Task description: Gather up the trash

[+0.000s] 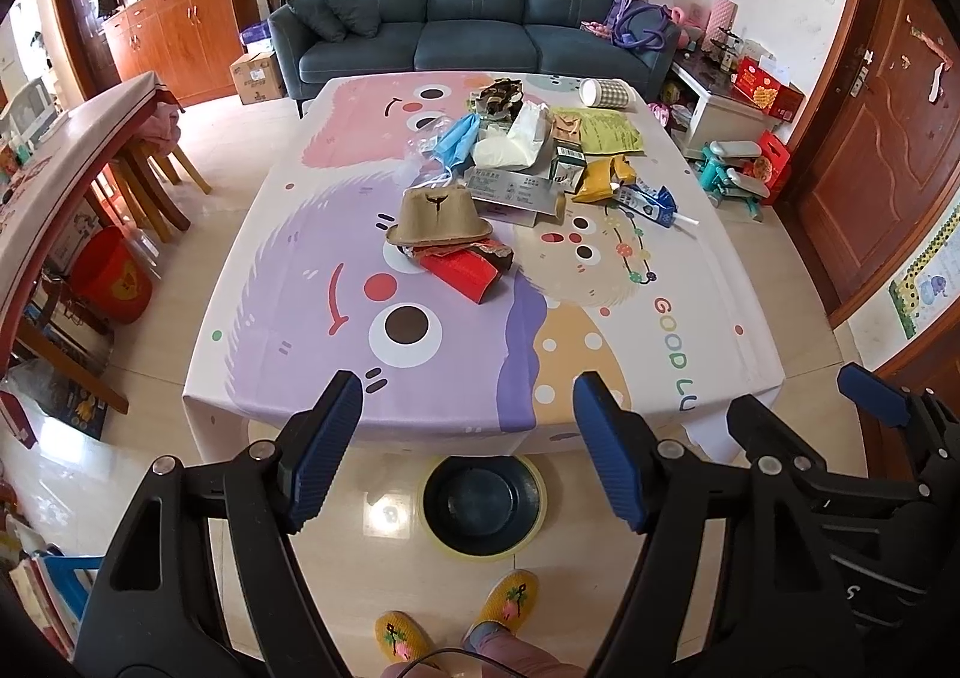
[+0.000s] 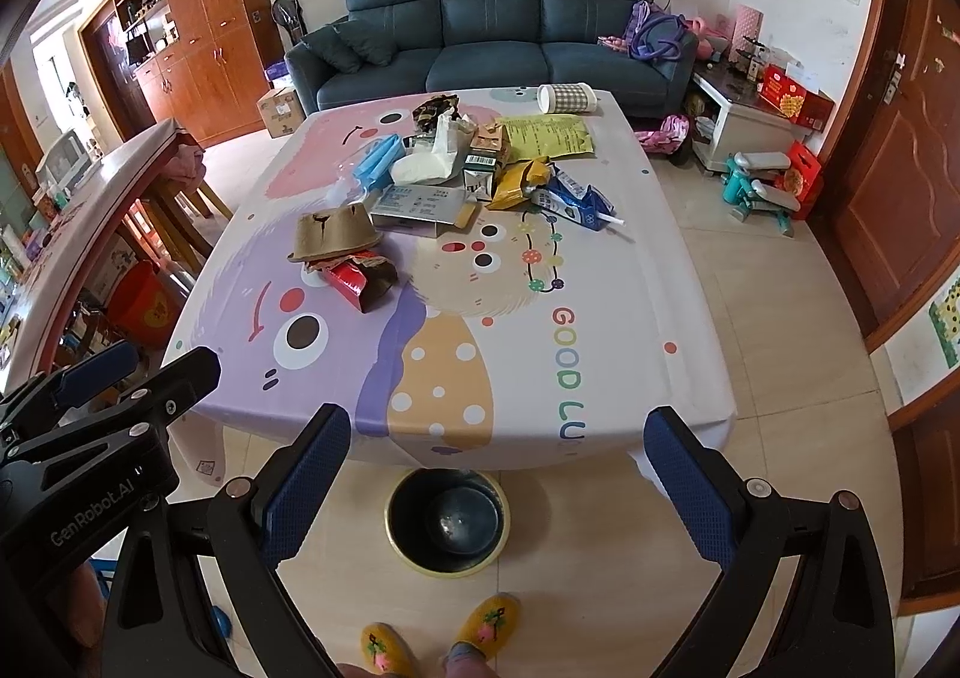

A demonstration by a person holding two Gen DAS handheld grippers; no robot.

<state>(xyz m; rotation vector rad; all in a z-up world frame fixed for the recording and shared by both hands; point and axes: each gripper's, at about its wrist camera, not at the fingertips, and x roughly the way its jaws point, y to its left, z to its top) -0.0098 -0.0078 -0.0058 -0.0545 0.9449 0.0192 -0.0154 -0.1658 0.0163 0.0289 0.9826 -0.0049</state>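
Trash [image 1: 516, 162] heaped mid-counter [image 1: 288, 378], well beyond the bin [image 1: 483, 504] on the floor at its near edge; left gripper [image 1: 468, 450] and right gripper [image 2: 498, 474] fingers wide apart, empty; suggest taking the nearest red carton [image 1: 465, 270] first.

Trash lies heaped on the far half of the surface [image 1: 288, 282]: an upturned brown paper bowl [image 1: 440, 216] on a red carton [image 1: 468, 270] nearest the bin [image 1: 483, 504] on the floor, behind them a blue mask [image 1: 459, 138], white bag [image 1: 510, 144], yellow pouch [image 1: 606, 177], blue wrapper [image 1: 651, 204] and tipped checkered cup [image 1: 606, 93].
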